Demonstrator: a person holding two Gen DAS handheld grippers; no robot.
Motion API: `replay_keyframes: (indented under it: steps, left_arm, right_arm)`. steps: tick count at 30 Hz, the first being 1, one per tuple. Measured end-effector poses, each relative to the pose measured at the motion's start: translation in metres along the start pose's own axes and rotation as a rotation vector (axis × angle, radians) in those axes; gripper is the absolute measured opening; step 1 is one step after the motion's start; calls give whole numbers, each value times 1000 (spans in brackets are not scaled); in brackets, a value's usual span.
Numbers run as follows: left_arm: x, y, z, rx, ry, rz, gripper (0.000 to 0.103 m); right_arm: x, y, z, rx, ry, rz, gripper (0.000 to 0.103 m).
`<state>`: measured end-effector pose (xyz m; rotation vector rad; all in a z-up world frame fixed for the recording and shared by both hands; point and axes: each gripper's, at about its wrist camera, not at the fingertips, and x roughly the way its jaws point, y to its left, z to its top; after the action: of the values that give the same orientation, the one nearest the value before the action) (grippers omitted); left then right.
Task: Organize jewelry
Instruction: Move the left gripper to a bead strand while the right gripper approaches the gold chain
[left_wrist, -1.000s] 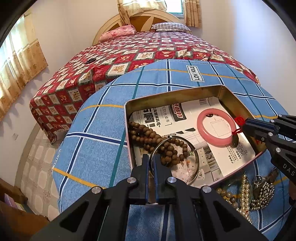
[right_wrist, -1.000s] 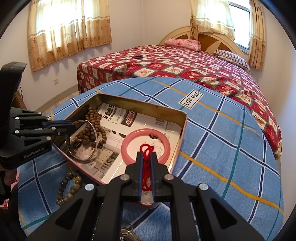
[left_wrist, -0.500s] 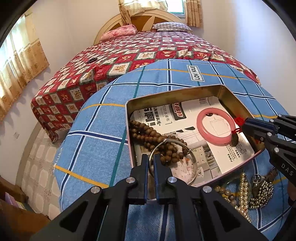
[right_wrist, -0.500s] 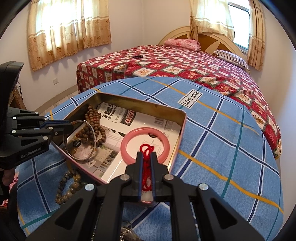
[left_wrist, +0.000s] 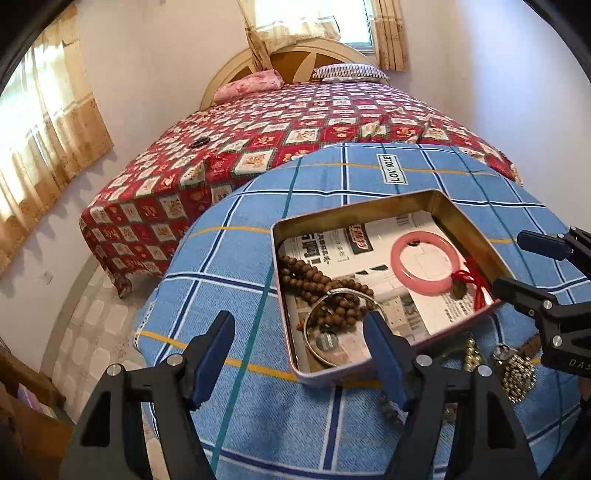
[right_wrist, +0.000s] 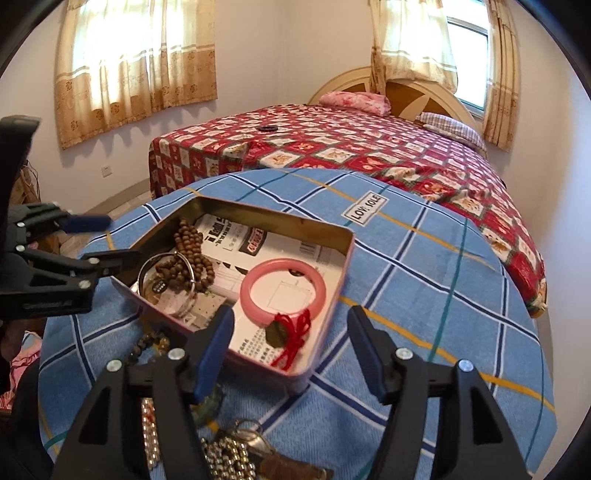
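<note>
A metal tin (left_wrist: 354, 216) (right_wrist: 273, 218) lined with newspaper sits on the blue checked table. In it lie a pink bangle (left_wrist: 424, 264) (right_wrist: 282, 291) with a red cord and bronze pendant (left_wrist: 467, 282) (right_wrist: 291, 334), a brown bead string (left_wrist: 314, 280) (right_wrist: 188, 243) and a silver bangle (left_wrist: 341, 326) (right_wrist: 166, 286). My left gripper (left_wrist: 299, 360) is open and empty at the tin's near left corner. My right gripper (right_wrist: 290, 354) is open and empty just behind the pendant.
Loose jewelry lies on the cloth in front of the tin: a pearl strand (right_wrist: 149, 435), dark beads (right_wrist: 147, 345), a metal-bead chain with keys (left_wrist: 517, 373) (right_wrist: 236, 454). A bed with a red quilt (left_wrist: 295, 122) stands behind the table.
Both grippers have opened. The left let go of the silver bangle and the right let go of the red cord; both pieces now lie in the tin. Both grippers pulled back a little.
</note>
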<state>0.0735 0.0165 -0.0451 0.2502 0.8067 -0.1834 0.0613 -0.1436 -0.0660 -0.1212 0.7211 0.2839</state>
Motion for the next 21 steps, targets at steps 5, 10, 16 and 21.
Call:
replay_keyframes:
  steps: [5, 10, 16, 21]
  left_arm:
    - [-5, 5, -7, -19, 5, 27, 72]
    - [-12, 6, -23, -37, 9, 47, 72]
    - [-19, -15, -43, -12, 18, 21, 72]
    - [-9, -39, -51, 28, 45, 5, 72]
  right_arm:
    - [-13, -10, -11, 23, -4, -17, 70]
    - [-20, -20, -24, 43, 6, -50, 73]
    - [-28, -21, -43, 54, 20, -69, 73]
    - [-31, -15, -59, 35, 27, -90, 79]
